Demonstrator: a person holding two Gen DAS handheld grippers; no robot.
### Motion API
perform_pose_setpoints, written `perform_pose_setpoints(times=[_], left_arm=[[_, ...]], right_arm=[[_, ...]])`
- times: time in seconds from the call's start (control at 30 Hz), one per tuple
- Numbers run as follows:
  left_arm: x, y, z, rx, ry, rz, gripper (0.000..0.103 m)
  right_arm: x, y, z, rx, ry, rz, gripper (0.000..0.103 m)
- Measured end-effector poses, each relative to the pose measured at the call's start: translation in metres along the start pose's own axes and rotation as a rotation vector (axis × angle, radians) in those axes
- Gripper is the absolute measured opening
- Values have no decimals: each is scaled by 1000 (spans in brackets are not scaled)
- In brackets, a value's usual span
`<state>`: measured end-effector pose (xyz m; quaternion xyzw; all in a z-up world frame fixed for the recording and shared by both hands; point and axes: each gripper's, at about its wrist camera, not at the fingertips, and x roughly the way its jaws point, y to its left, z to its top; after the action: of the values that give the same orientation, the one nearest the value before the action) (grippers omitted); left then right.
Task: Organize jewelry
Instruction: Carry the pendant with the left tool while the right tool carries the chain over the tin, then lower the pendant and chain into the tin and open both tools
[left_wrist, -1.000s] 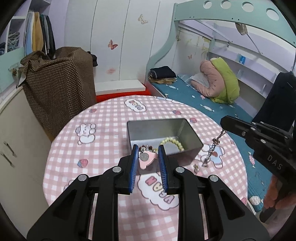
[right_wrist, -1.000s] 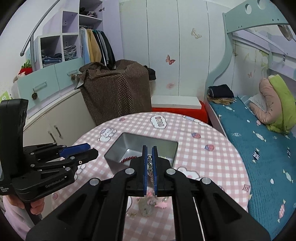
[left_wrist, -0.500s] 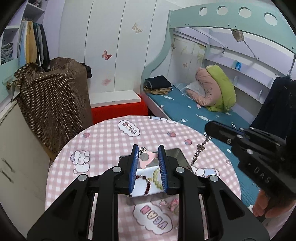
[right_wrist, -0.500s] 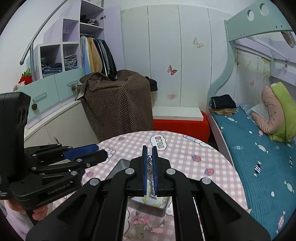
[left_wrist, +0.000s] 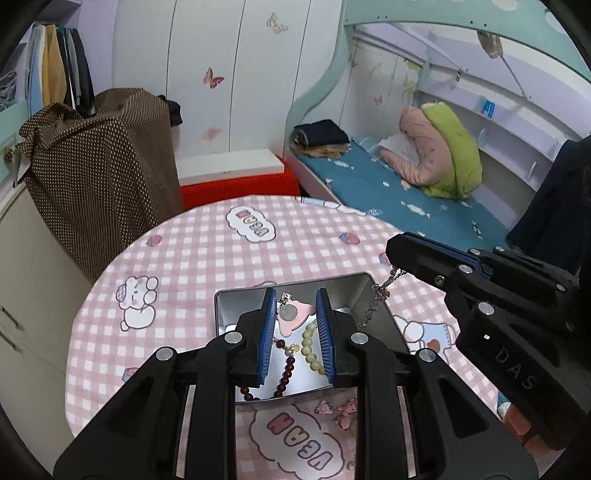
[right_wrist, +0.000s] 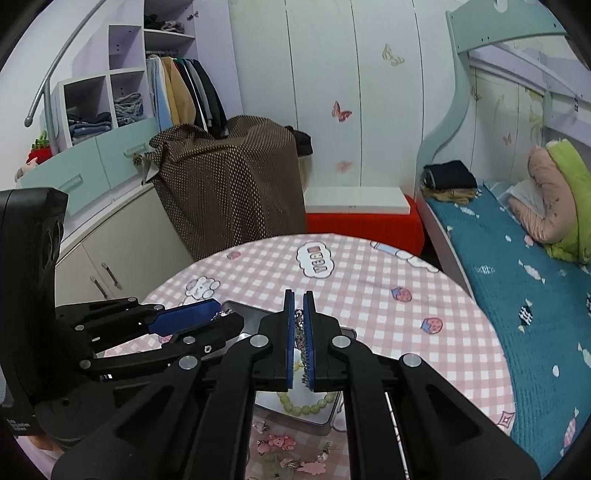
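- Nearest the cameras, small pink charms (right_wrist: 280, 441) lie loose on the counter (left_wrist: 207, 258), on its pink checked cloth just in front of the metal tin (left_wrist: 384, 325).
- The left gripper (left_wrist: 295, 325) hangs over the tin, its blue pads pinching a pink charm with a round grey disc (left_wrist: 293, 314); a small metal clasp sticks up from the top of the charm.
- Inside the tin, seen between the left fingers, a dark red bead bracelet (left_wrist: 286, 365) and a pale green bead bracelet (left_wrist: 308, 345) lie on the bottom, each strand running roughly from near to far.
- The right gripper (right_wrist: 299, 328) is pressed together on a silver chain (right_wrist: 300, 347), which runs lengthwise between its pads.
- In the left wrist view the same chain hangs nearly straight down from the right gripper's tip, its long axis close to vertical, with the lower end over the tin's right rim.
- The tin stands near the middle of the counter, long sides running near to far.
- Beyond the counter are a brown dotted cover (right_wrist: 229, 184) and a bed (left_wrist: 388, 192) with blue bedding.
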<state>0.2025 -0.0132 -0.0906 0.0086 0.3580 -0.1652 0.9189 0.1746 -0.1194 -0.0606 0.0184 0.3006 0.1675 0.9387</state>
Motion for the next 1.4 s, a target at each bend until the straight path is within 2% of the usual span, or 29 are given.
perform_pose_setpoints(times=[0.23, 0.3, 0.33, 0.37, 0.4, 0.43, 0.47, 0.5, 0.57, 1.13, 1.2, 1.4], left_arm=[[17, 8, -4, -20, 43, 18, 23], [20, 10, -5, -25, 55, 31, 23], [20, 12, -5, -25, 58, 34, 31], [20, 13, -5, -23, 59, 43, 39], [19, 13, -5, -22, 54, 51, 52], [17, 14, -5, -20, 48, 63, 53], [16, 14, -5, -20, 49, 69, 53], [16, 15, -6, -22, 52, 71, 54], [15, 16, -6, -25, 55, 75, 58], [-2, 17, -10, -37, 49, 83, 62], [-6, 18, -11, -40, 46, 86, 64], [-18, 17, -17, -43, 41, 93, 69]], right_arm=[[12, 0, -1, 4, 38, 5, 5], [13, 0, -2, 10, 42, 0, 9], [13, 0, -2, 13, 43, -5, 10], [12, -1, -2, 19, 44, -11, 14], [11, -2, -2, 28, 44, -19, 26], [9, -3, -1, 34, 39, -27, 33], [8, -3, -1, 33, 34, -36, 48], [6, -3, 0, 29, 25, -52, 55], [4, -4, 0, 28, 21, -64, 55], [-11, -2, -3, 32, 20, -73, 60], [-14, -1, -4, 33, 17, -87, 68], [-25, 1, -8, 26, 4, -110, 78]])
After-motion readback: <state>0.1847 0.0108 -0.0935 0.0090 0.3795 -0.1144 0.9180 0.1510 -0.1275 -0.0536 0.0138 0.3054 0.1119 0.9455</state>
